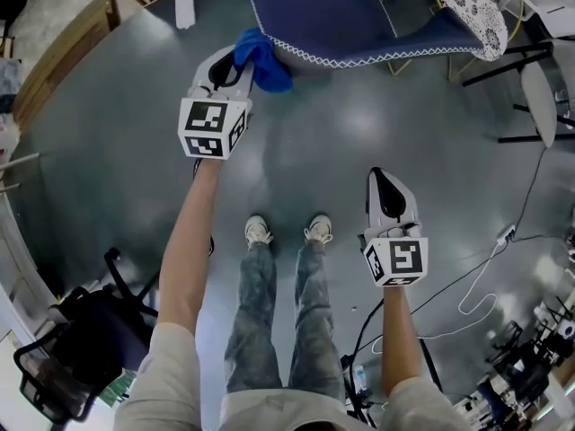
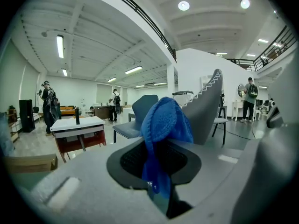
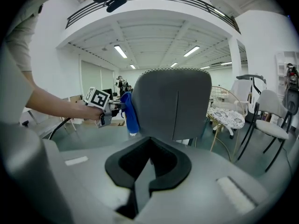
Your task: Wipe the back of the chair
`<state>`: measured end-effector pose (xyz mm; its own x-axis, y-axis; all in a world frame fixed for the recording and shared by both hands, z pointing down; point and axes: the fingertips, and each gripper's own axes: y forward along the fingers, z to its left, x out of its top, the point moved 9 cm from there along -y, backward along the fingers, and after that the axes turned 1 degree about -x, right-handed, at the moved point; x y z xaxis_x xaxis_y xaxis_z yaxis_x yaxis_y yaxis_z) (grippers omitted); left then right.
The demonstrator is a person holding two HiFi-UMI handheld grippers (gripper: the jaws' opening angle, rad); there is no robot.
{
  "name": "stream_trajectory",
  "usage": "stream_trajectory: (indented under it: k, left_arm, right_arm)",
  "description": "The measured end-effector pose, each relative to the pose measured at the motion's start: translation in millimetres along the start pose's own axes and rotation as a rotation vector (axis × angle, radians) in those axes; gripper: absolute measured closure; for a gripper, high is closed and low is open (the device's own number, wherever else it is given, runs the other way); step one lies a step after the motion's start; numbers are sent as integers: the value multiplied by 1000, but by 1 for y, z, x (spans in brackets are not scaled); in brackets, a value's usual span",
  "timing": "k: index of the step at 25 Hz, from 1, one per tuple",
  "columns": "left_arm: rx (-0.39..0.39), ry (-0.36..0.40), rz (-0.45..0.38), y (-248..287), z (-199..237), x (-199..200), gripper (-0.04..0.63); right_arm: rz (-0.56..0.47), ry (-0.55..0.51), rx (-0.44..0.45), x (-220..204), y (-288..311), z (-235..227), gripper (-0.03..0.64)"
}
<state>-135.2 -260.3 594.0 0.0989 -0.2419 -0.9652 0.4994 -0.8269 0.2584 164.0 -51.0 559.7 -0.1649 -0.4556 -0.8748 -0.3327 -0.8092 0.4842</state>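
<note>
Grey polished floor (image 1: 341, 133) spreads under a bright open hall. The left hand-held gripper (image 1: 234, 57) is pinching a blue cloth (image 1: 262, 61), which bunches up above its jaws and hangs down between them. The cloth sits right at the left edge of the chair back (image 3: 170, 104); whether it is already pressing on the fabric is hard to tell. The right hand-held gripper (image 1: 386, 182) hangs well apart from the chair, with its jaws pressed together on nothing.

The wipe looks to be only starting. It would go best with a firm pinch, the loose bunch of cloth laid flat against the chair back, and overlapping strokes from the top edge downward. The chair may shift under pressure, so the free gripper could steady it.
</note>
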Motion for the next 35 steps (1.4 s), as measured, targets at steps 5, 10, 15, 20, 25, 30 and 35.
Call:
stream_trajectory:
  k: [5,10,15,20,25,30,35]
  left_arm:
    - [-8,-28,17,8,-1,-17,526]
    - [-15,-44,34,14,0,-32,526]
    - [-30,-64,81,21,-2,-53,526]
    - [-42,-81,106,30,-3,-66,526]
    - [-47,-94,148,38,0,-81,526]
    - [-64,-96,208,42,-5,-102,526]
    - [-84,-106,237,32,-15,-114,526]
  right_arm:
    - [-12,15,14,1,15,4,617]
    - [-35,21,14,8,35,8,617]
    - [-60,8,11,19,63,14,617]
    - [-69,-18,11,29,95,13,617]
    - [-67,-23,24,33,117,15,617]
    - [-61,-27,26,32,128,16,617]
    - [-55,-37,25,30,130,18,617]
